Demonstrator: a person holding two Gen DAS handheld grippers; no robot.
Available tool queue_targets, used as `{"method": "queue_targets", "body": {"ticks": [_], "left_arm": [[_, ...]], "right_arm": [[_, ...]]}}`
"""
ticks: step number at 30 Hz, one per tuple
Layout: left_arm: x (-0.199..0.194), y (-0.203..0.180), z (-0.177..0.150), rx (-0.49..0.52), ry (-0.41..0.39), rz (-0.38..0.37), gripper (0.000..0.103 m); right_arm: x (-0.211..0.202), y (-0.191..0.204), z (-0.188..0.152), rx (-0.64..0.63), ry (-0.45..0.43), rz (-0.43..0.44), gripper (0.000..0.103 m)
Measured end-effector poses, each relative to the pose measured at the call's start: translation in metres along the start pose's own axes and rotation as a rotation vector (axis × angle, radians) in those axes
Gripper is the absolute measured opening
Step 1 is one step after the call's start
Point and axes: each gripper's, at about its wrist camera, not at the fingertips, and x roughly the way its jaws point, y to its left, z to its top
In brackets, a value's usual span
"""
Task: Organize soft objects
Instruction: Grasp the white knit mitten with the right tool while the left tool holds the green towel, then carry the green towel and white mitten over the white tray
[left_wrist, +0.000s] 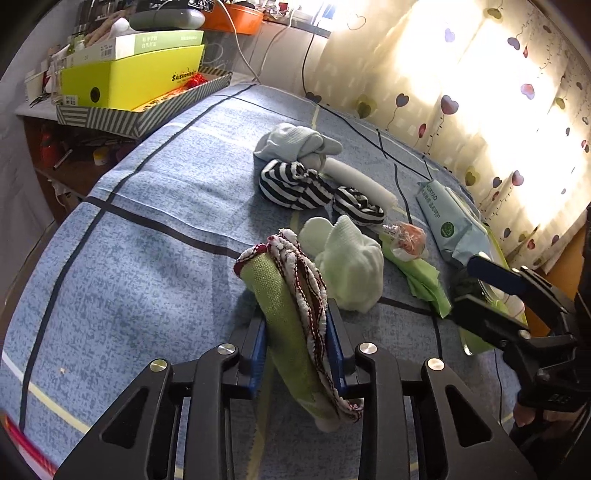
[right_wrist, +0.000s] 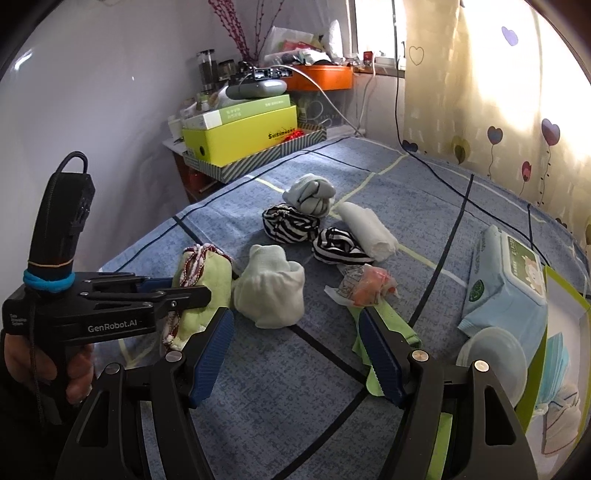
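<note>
On the blue bedspread (left_wrist: 147, 229), at the left, the left gripper (left_wrist: 297, 332) pinches a rolled green towel (left_wrist: 284, 314) with white and red trim between its blue pads. Just right of it sits a pale green sock bundle (left_wrist: 351, 266), touching the towel's trim. Behind lie two striped rolls (left_wrist: 291, 184), a light blue sock ball (left_wrist: 295, 142) and a white roll (left_wrist: 360, 181). Further right are a crumpled wrapper (left_wrist: 410, 238) and a wipes pack (left_wrist: 447, 218). The right gripper (right_wrist: 295, 354) hovers with jaws spread over bare bedspread, nothing between them.

Rolled socks (left_wrist: 293, 182) lie on the bed (left_wrist: 129, 229), wipes pack (left_wrist: 448, 221) at their right.
</note>
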Motion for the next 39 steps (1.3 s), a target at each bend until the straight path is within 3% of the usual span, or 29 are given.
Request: {"method": "queue_targets", "body": {"ticks": [9, 16, 17, 20, 25, 39], "left_arm": [[-0.012, 0.026, 0.013, -0.027, -0.062, 0.007, 0.029], [-0.009, 0.035, 0.017, -0.029, -0.064, -0.014, 0.029], [-0.008, 0.035, 0.018, -0.029, -0.062, -0.018, 0.029], [-0.005, 0.036, 0.019, -0.027, -0.059, -0.026, 0.029], [-0.006, 0.032, 0.019, -0.017, -0.063, -0.032, 0.029], [-0.022, -0.011, 0.025, 0.075, -0.106, -0.051, 0.029]], "right_arm": [[0.052, 0.015, 0.019, 0.005, 0.081, 0.043, 0.071], [0.085, 0.013, 0.024, 0.042, 0.14, 0.003, 0.07], [0.087, 0.013, 0.024, 0.042, 0.144, -0.002, 0.068], [0.093, 0.014, 0.024, 0.041, 0.157, 0.0, 0.044], [0.085, 0.016, 0.024, 0.032, 0.131, 0.002, 0.035], [0.012, 0.004, 0.023, 0.051, -0.032, -0.024, 0.035]]}}
